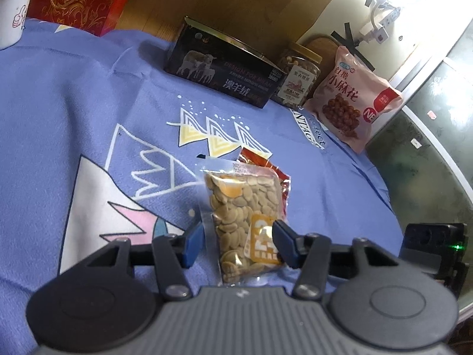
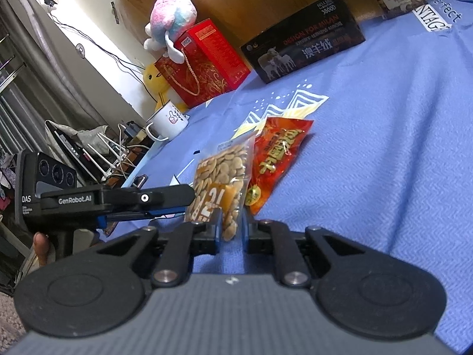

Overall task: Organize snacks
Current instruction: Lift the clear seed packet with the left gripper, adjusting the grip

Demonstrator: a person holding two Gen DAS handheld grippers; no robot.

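Observation:
A clear packet of pale seeds point(image 1: 239, 207) point(image 2: 218, 171) lies on the blue printed cloth point(image 1: 88, 103), its far end overlapping a red snack packet point(image 1: 282, 182) point(image 2: 278, 153). My left gripper point(image 1: 238, 226) straddles the seed packet with its jaws apart. A gap shows at the left blue pad point(image 1: 193, 245), so it is open. From the side, the left gripper point(image 2: 183, 198) reaches toward the packet. My right gripper point(image 2: 231, 220) has its jaws narrow, closed on the seed packet's near corner. The right gripper's black body point(image 1: 434, 245) shows at the edge of the left wrist view.
Along the back stand a black box point(image 1: 224, 74), a jar of nuts point(image 1: 298, 74) and a pink snack bag point(image 1: 351, 100). A red gift bag point(image 1: 82, 0), a white mug point(image 1: 13, 14) and plush toys point(image 2: 171, 20) sit at the far end. The table edge drops to dark floor point(image 1: 419, 153).

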